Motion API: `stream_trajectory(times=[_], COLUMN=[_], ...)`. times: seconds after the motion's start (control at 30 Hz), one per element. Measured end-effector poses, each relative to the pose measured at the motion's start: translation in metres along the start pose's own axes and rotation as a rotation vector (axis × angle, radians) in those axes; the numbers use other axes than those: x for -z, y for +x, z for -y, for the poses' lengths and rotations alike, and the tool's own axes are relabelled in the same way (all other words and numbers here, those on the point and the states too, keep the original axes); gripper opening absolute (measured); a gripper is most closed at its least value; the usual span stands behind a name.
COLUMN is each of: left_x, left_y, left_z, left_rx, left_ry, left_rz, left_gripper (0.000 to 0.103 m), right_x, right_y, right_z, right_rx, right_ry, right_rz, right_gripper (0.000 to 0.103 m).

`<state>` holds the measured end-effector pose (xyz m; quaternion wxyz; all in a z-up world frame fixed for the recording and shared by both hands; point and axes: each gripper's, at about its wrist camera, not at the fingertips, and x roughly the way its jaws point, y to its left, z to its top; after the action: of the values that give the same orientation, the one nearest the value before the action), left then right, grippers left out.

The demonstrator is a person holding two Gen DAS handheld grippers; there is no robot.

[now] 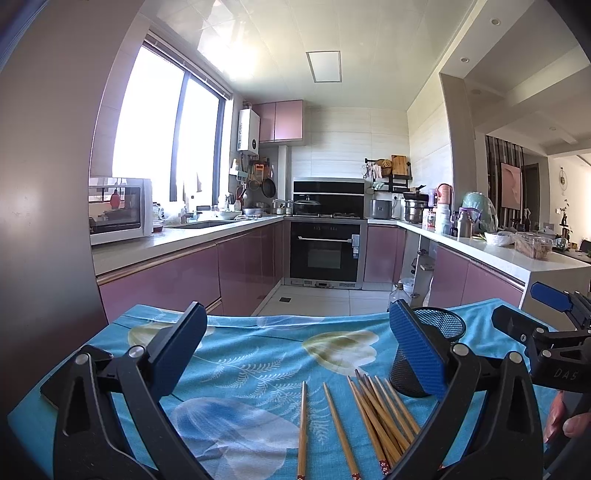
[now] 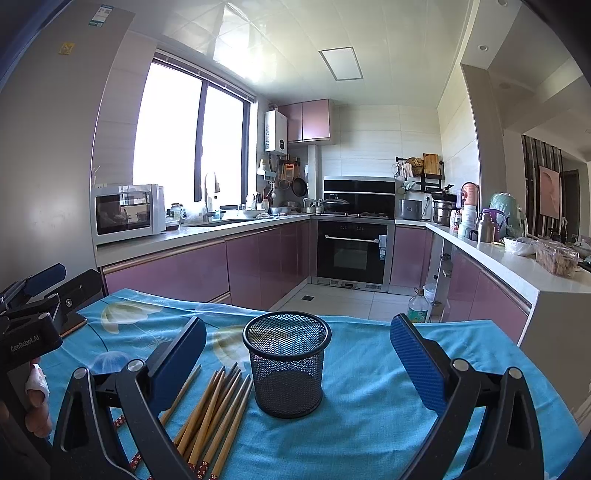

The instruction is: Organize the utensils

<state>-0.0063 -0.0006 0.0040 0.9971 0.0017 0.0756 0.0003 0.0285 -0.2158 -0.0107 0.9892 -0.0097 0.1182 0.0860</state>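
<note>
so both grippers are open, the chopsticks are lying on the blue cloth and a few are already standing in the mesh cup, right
Not quite. The mesh cup is empty: the right wrist view looks into it and shows only bare mesh. The rest holds: all the chopsticks lie on the blue cloth beside the cup, and the left gripper and the right gripper are both open.

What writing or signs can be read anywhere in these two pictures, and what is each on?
"DA5": on the black body of the right gripper, seen from the left wrist view.
"GenRobot.AI": on the black body of the left gripper, seen from the right wrist view.
Yellow sticker and white-and-green label on the grey panel: too small to read.
Label on the oven: too blurred to read.
</note>
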Motion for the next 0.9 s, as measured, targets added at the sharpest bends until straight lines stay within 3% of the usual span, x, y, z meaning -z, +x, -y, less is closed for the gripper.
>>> stream_trajectory(times=[0.9], left_x=[-0.0014], left_y=[-0.0001], left_z=[0.0012], left_rx=[0.002], left_ry=[-0.003], left_rz=[0.001], left_gripper=[0.097], right_x=[0.0016], right_y=[0.0007], right_z=[0.0002], right_rx=[-0.006], right_ry=[0.002], right_rz=[0.001], right_gripper=[0.096])
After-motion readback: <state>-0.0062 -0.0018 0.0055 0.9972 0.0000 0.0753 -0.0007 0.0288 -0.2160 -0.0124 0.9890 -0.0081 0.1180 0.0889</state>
